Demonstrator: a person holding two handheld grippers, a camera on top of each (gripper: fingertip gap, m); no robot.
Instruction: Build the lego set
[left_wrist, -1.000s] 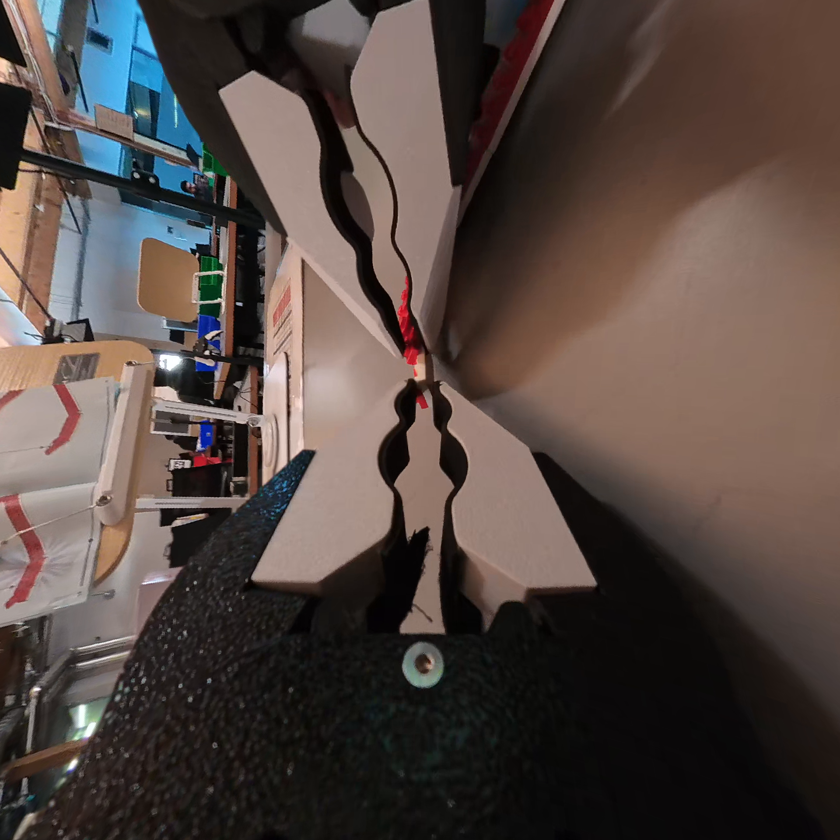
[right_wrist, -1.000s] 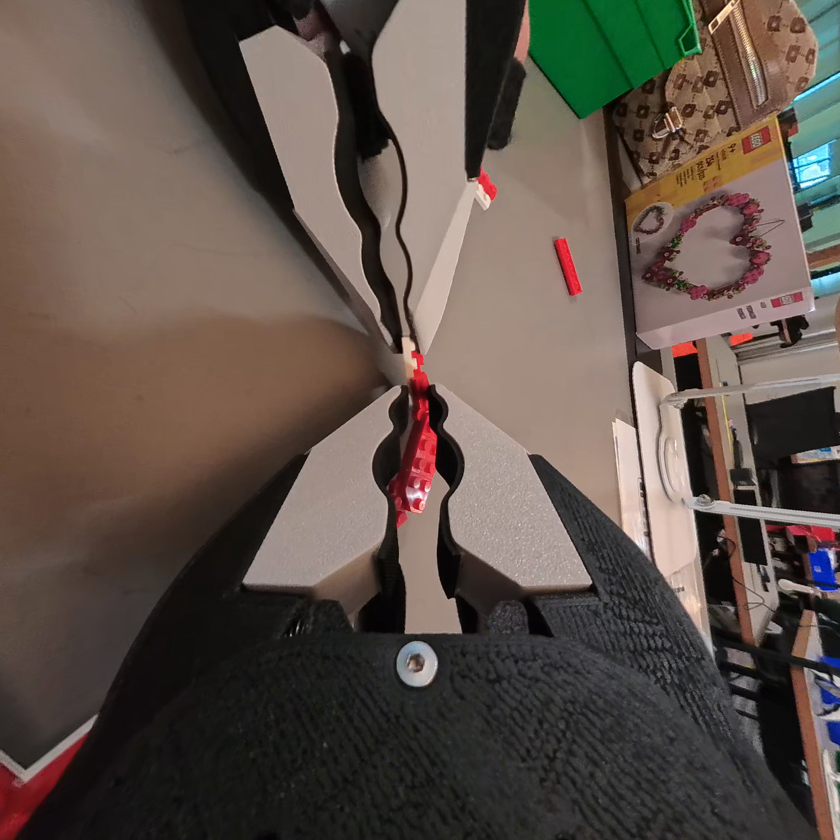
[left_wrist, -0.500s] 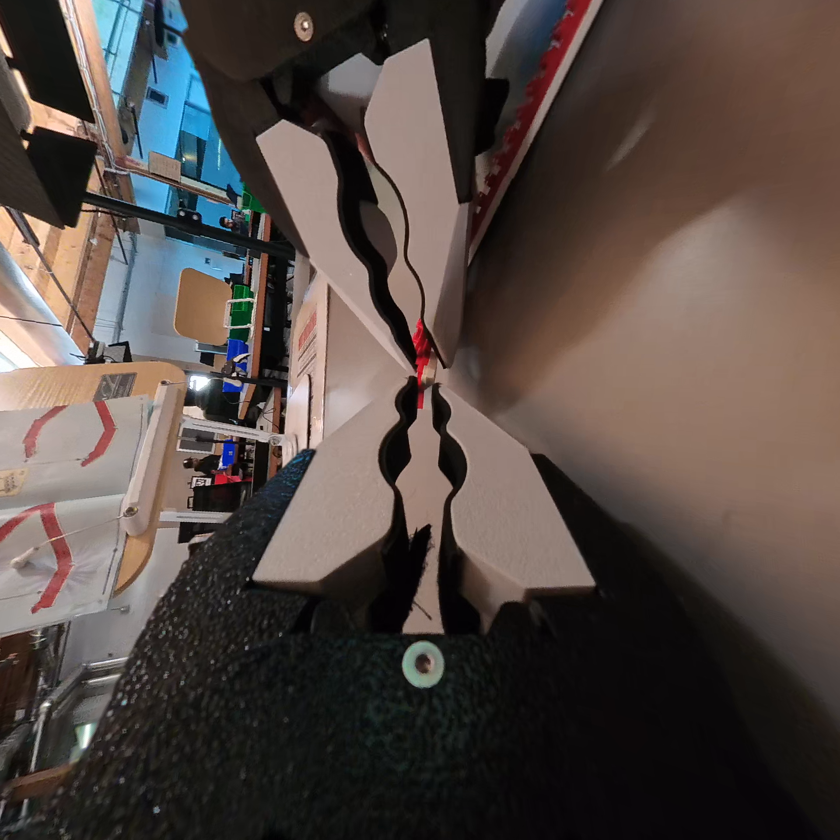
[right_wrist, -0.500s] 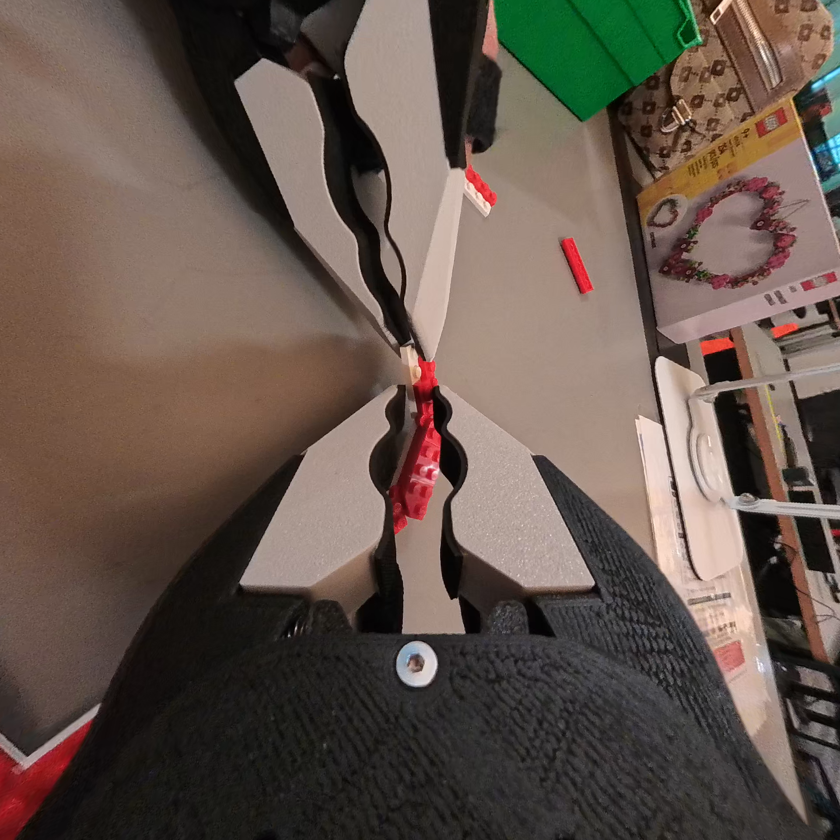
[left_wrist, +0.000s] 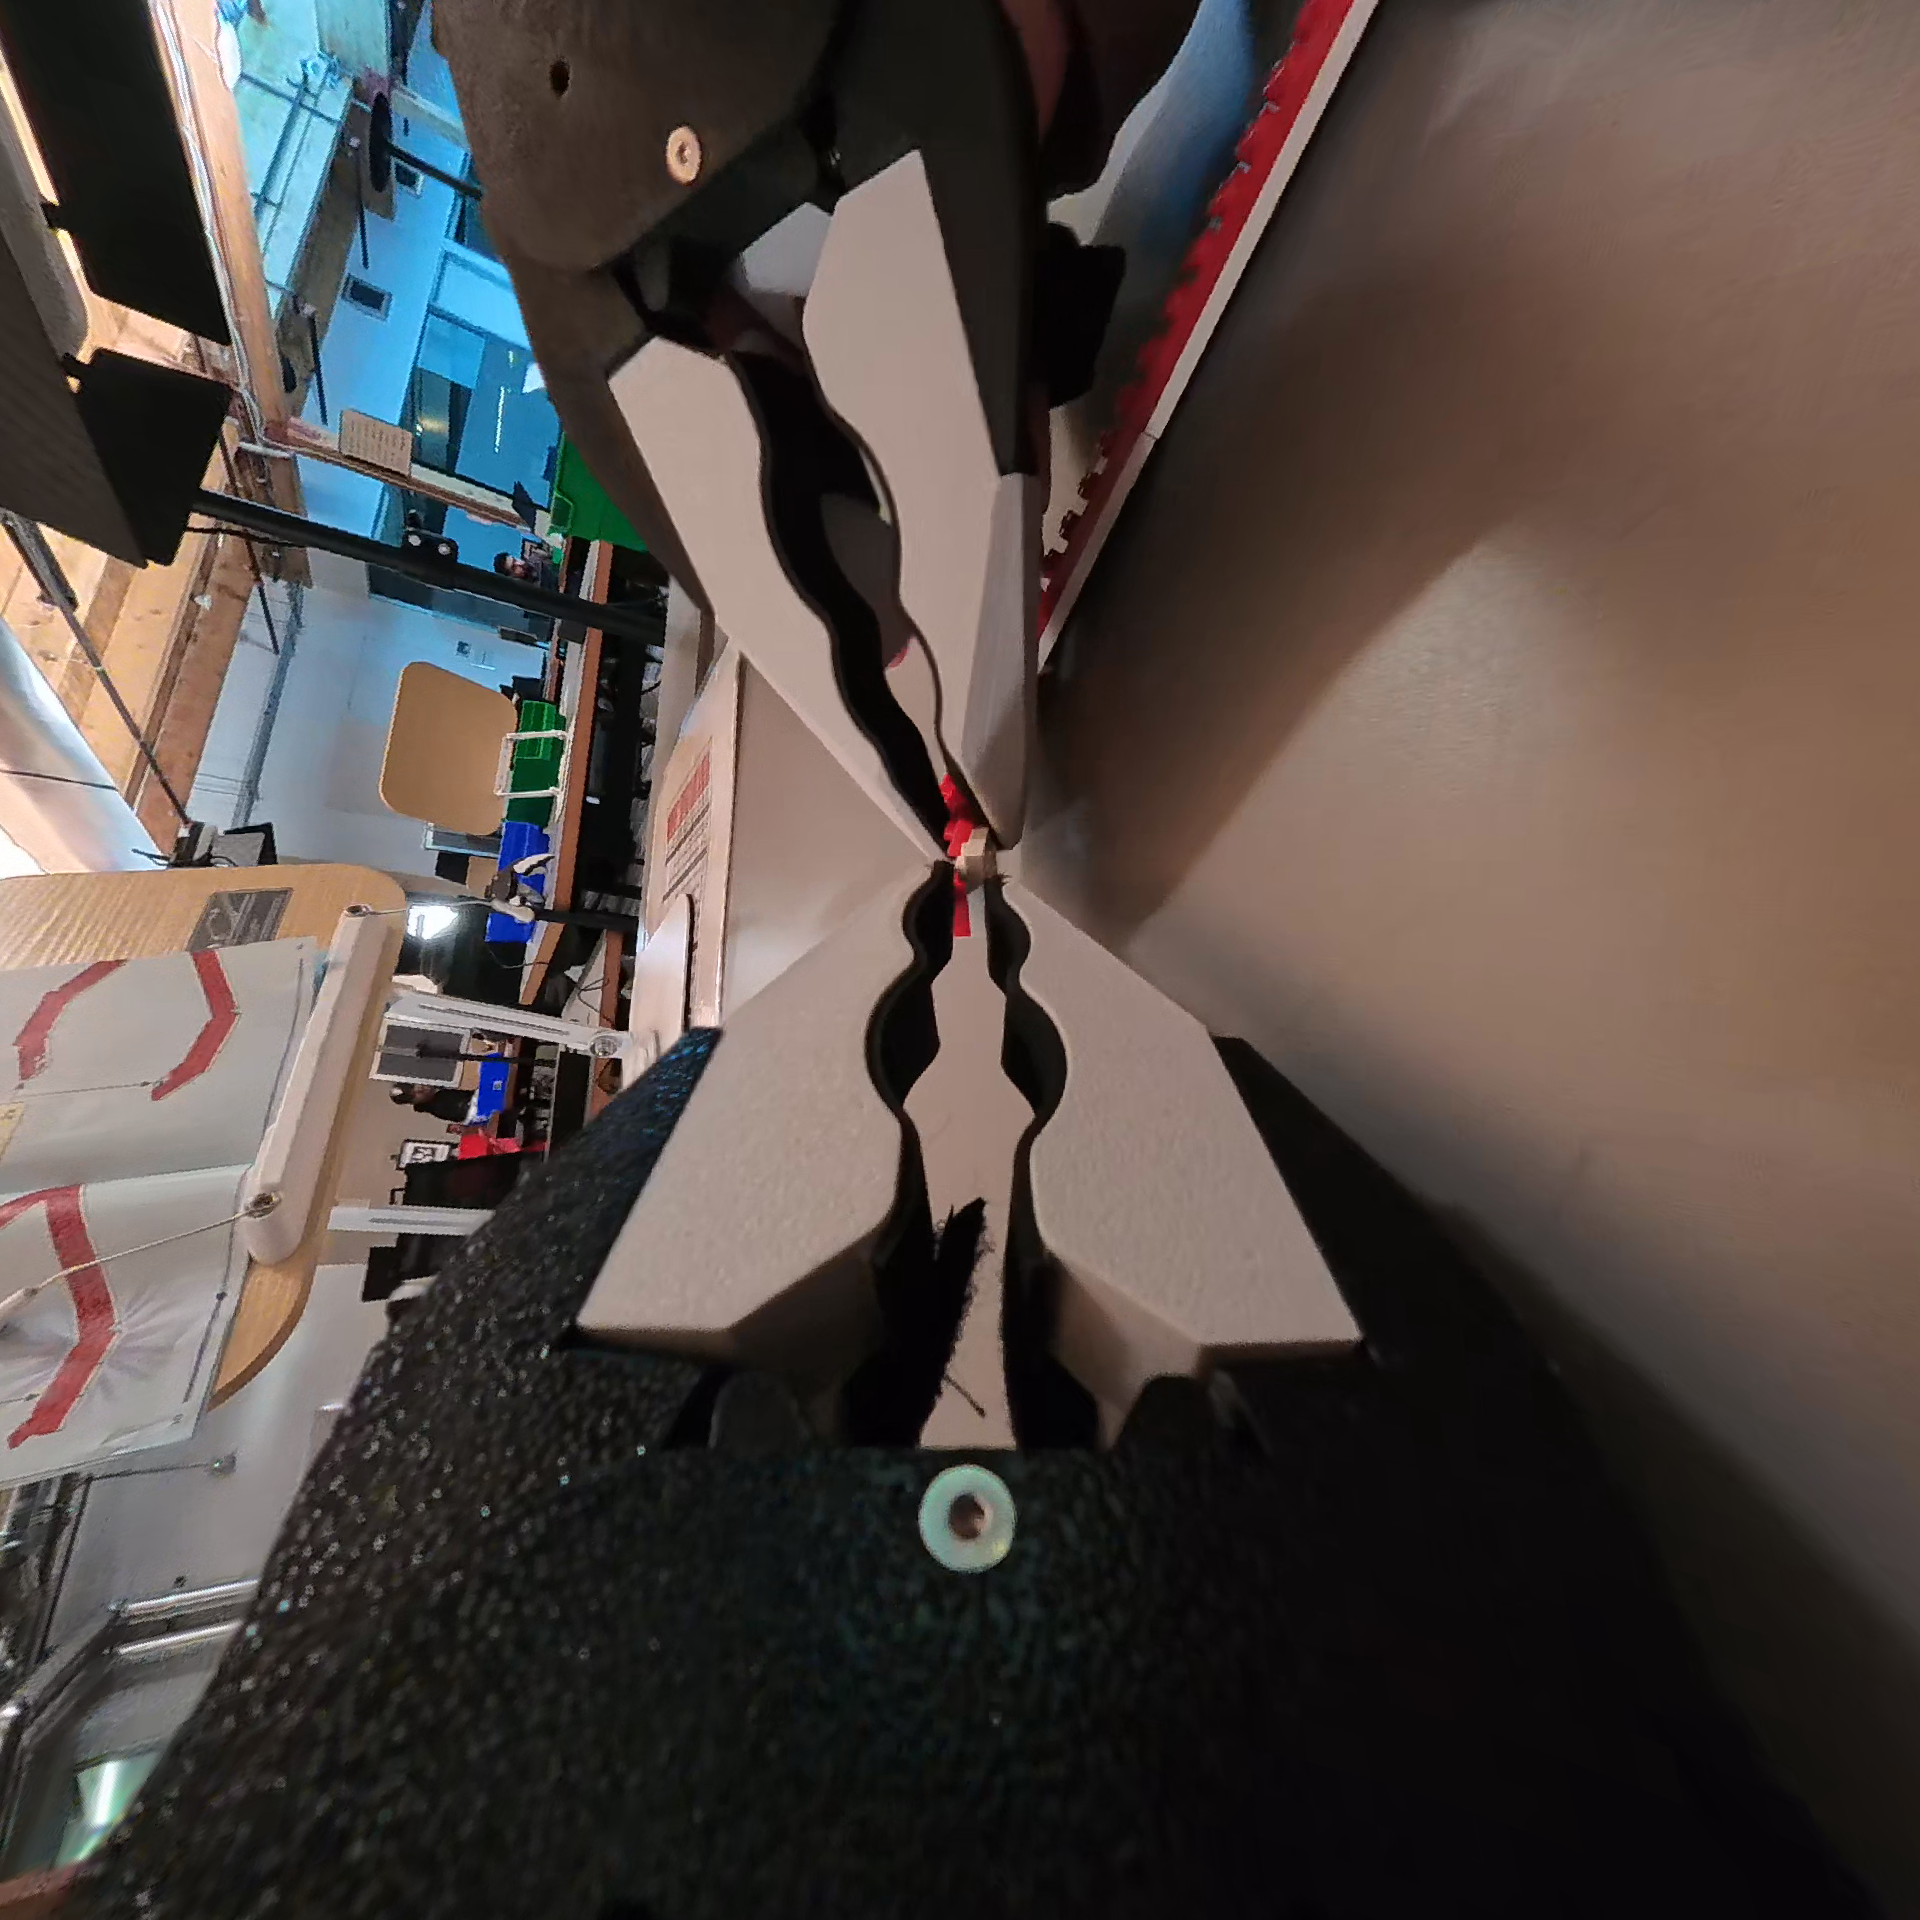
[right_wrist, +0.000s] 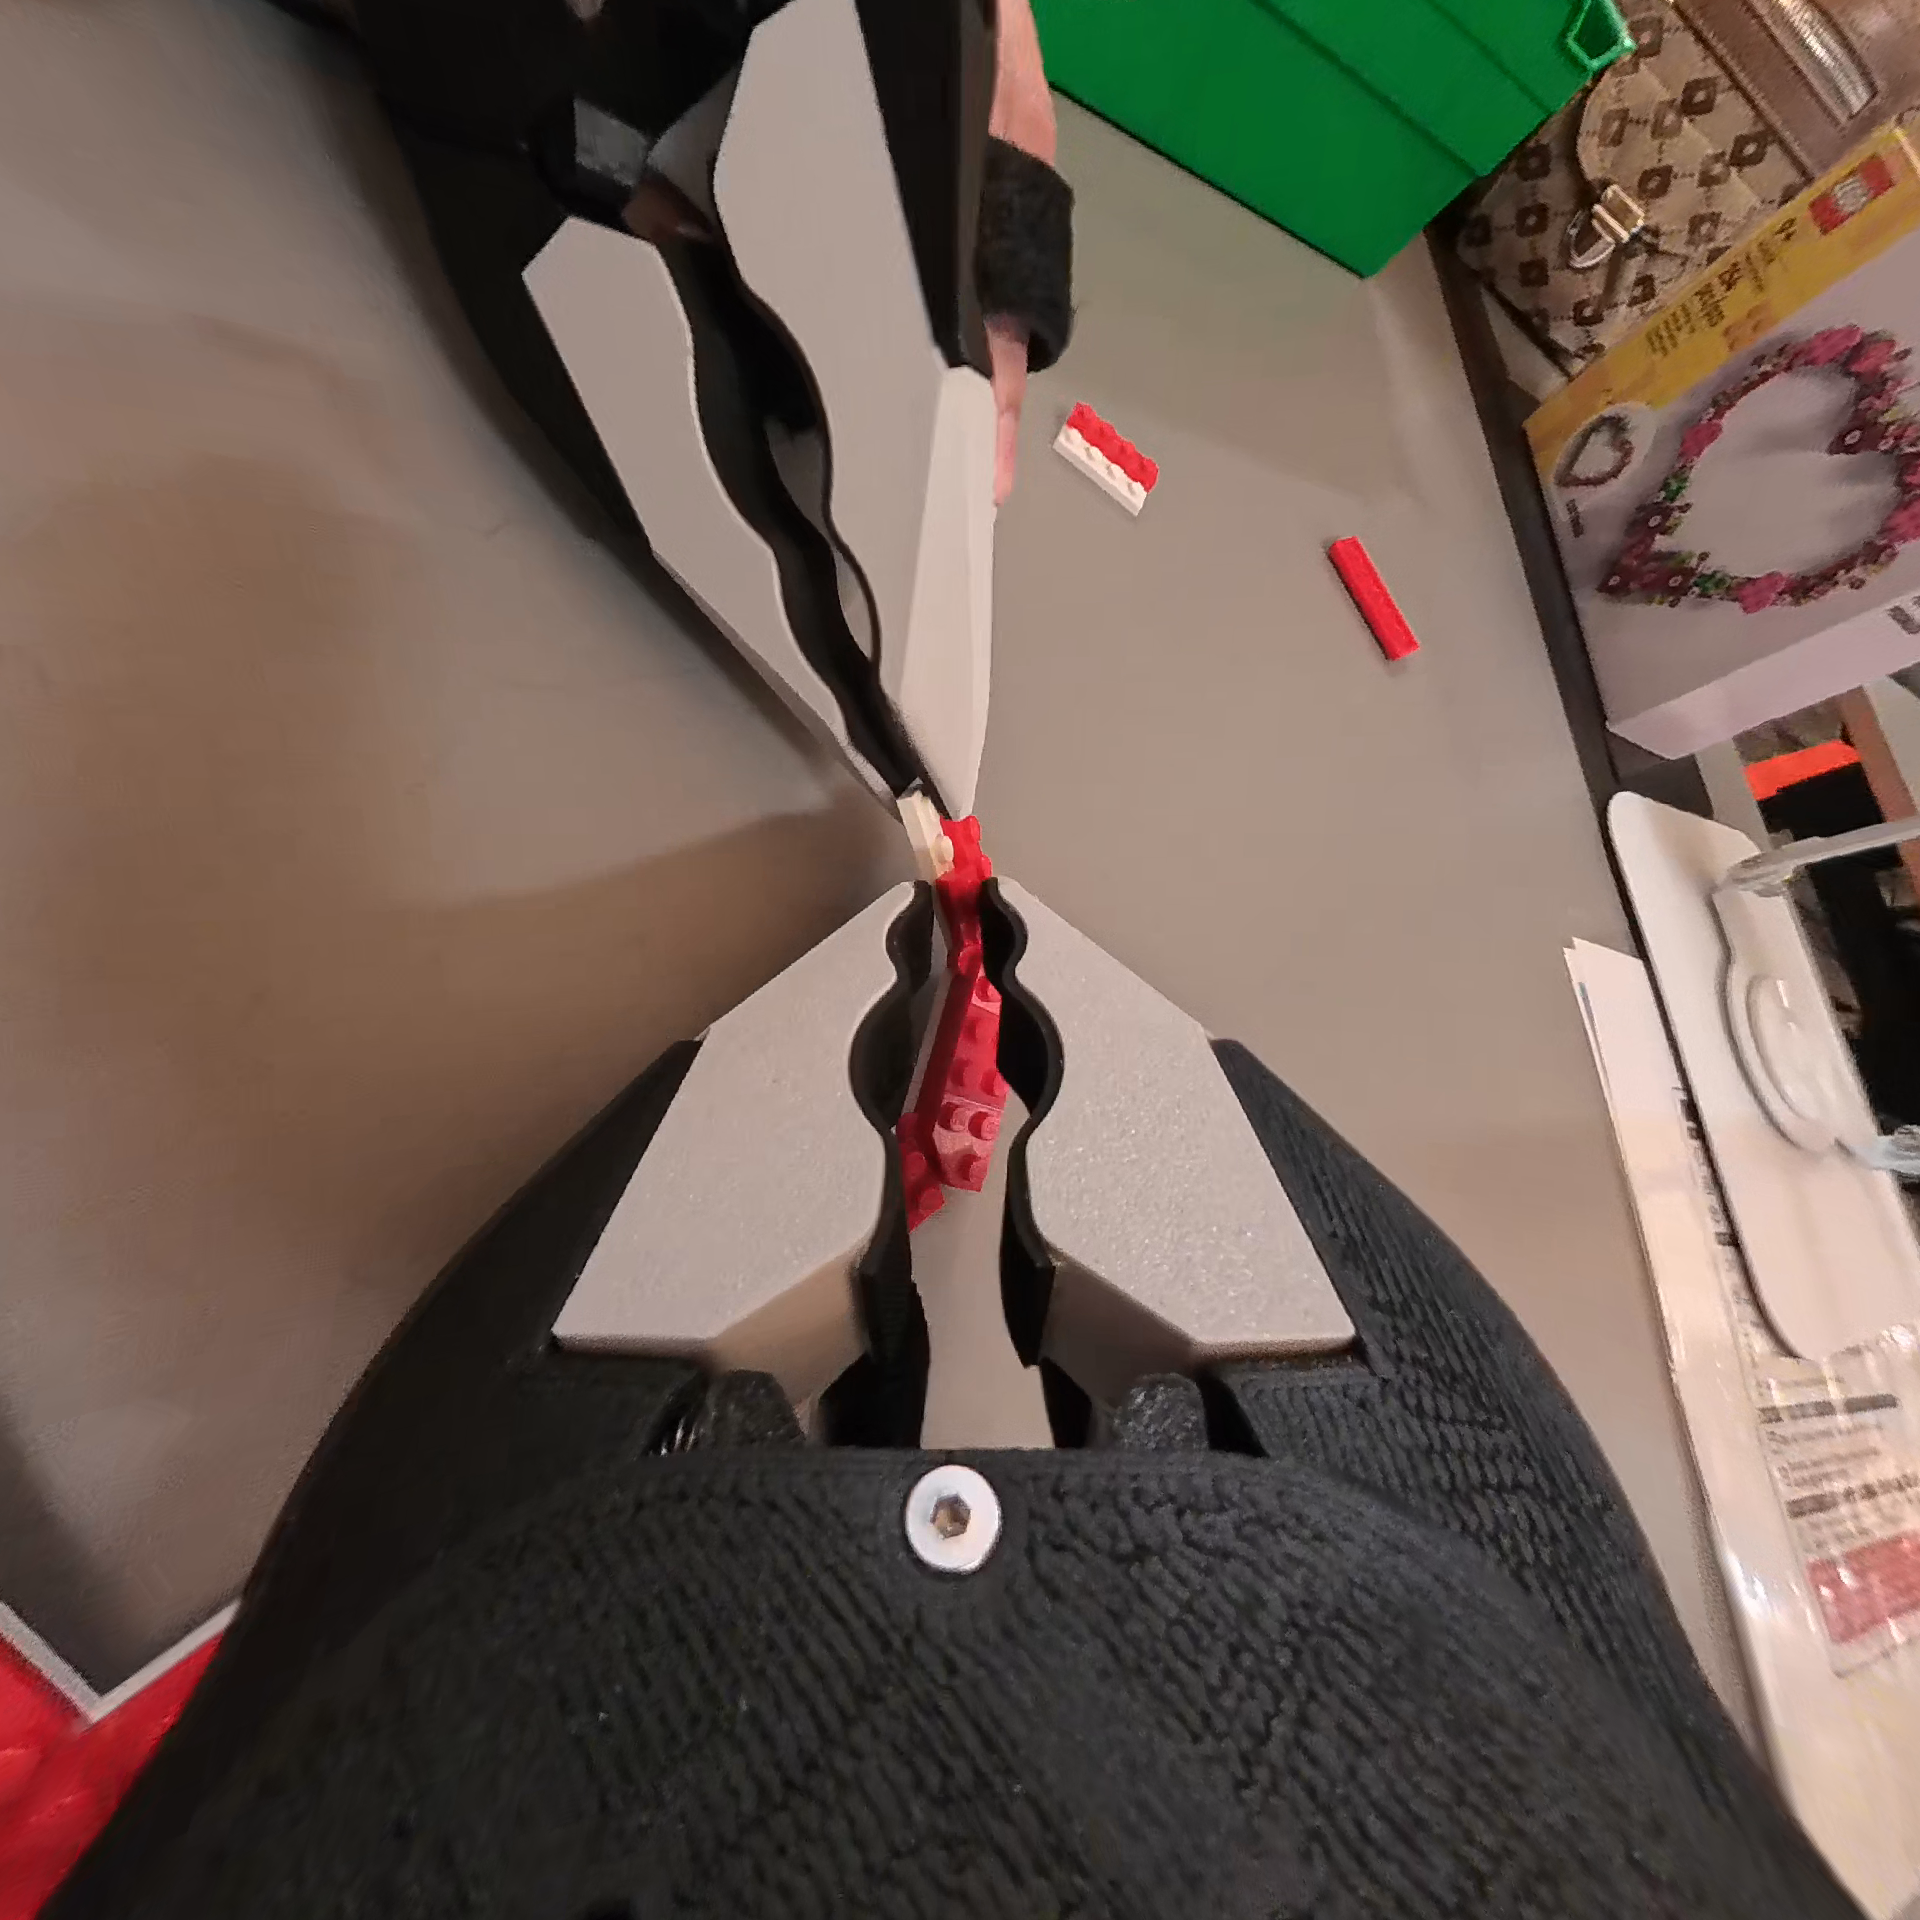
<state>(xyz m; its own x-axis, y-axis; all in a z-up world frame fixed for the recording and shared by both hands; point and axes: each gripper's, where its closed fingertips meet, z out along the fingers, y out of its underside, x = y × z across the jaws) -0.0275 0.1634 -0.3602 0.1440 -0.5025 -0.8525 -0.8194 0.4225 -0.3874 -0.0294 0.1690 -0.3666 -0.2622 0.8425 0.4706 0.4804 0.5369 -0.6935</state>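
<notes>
My right gripper (right_wrist: 956, 891) is shut on a red lego assembly (right_wrist: 964, 1070) that lies lengthwise between its fingers, with its front end sticking out past the tips. My left gripper (left_wrist: 968, 885) comes in from the opposite side, tip to tip. It is shut on a small white piece (right_wrist: 925, 831) that touches the red assembly's front end. In the left wrist view the white piece (left_wrist: 977, 857) sits at my fingertips and the right gripper (left_wrist: 971, 826) reaches down from above. Both are held over the grey table (right_wrist: 312, 727).
A red-and-white brick (right_wrist: 1107, 473) and a thin red plate (right_wrist: 1371, 597) lie loose on the table beyond the grippers. A green bin (right_wrist: 1299, 104), a patterned bag (right_wrist: 1621, 156) and a lego box (right_wrist: 1745, 499) stand at the far right. A red studded plate (left_wrist: 1174, 343) lies near the table edge.
Both grippers have stayed tip to tip and shut. The pair has turned and shifted slightly, so the loose bricks and the box now sit lower in the right wrist view.
</notes>
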